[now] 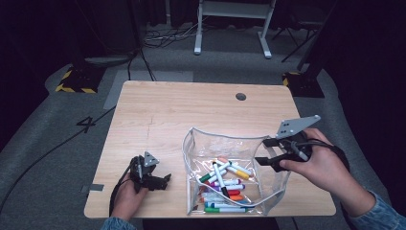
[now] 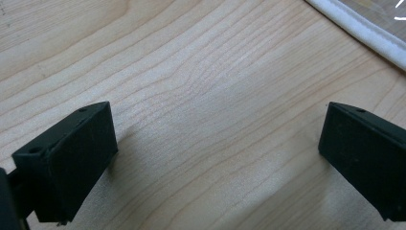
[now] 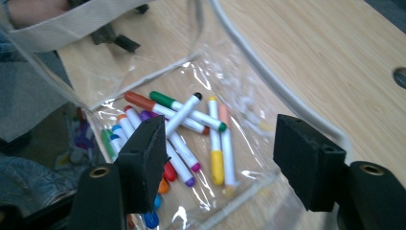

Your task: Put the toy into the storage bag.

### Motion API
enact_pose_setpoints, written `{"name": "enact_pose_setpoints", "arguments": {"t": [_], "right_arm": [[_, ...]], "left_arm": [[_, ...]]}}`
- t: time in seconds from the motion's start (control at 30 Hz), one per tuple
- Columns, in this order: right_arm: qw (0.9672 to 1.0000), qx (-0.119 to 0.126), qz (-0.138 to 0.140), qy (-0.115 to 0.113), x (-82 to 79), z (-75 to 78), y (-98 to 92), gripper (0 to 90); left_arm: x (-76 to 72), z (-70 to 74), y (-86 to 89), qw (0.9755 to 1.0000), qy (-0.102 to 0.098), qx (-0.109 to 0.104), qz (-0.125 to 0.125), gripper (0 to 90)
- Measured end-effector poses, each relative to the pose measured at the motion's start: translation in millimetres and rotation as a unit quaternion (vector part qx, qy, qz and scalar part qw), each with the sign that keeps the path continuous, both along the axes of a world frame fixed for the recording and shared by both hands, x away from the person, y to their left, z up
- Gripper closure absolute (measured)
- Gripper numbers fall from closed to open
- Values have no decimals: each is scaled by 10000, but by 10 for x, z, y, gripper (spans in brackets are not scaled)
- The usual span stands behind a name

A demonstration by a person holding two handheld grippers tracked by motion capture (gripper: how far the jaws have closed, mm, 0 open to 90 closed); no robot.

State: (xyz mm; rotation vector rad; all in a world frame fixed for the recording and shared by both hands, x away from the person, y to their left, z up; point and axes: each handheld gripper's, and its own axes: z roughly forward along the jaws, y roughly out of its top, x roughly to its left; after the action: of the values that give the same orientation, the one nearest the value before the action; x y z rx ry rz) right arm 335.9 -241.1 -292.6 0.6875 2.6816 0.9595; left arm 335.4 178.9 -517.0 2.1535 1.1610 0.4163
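Wooden bench [image 1: 158, 110] | clear pouch [image 1: 201, 143] of markers [image 1: 225, 179] lower centre | right gripper [image 1: 266, 152] fingers wide open, empty, at pouch rim | left gripper [image 1: 163, 181] open, empty | next: likely grip the rim

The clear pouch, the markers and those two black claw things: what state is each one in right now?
Clear pouch: open at the top, standing on the table.
Markers: lying loose in a heap inside the pouch, caps on.
Left gripper: open, holding nothing, low over bare wood beside the pouch.
Right gripper: open, holding nothing, at the pouch's right side.
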Motion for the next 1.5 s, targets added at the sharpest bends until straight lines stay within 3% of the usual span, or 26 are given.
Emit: {"name": "enact_pose_setpoints", "arguments": {"t": [0.23,0.53,0.67,0.83,0.93,1.07,1.33,1.5], "right_arm": [[9983,142,-558,59,55,-56,-438,392],[9922,442,-1158,95,84,-165,-876,392],[9860,852,-1397,334,114,-352,-1060,360],[9802,1337,-1441,238,77,-388,-1186,408],[9798,1202,-1595,65,47,-382,-1299,400],[9777,1014,-1835,151,58,-553,-1449,397],[9718,650,-2220,458,123,-1115,-1656,376],[9703,477,-2296,591,135,-1484,-1709,366]], "left_arm": [[-10,2,3,10000,3,11,-3,0],[-11,2,2,10000,8,7,-1,0],[-11,2,2,10000,8,8,-2,0],[-11,2,2,10000,7,8,-1,0],[-10,2,2,10000,7,7,-1,0],[-10,2,2,10000,6,7,-1,0],[-10,2,2,10000,8,9,-2,0],[-10,2,2,10000,6,6,0,0]]}}
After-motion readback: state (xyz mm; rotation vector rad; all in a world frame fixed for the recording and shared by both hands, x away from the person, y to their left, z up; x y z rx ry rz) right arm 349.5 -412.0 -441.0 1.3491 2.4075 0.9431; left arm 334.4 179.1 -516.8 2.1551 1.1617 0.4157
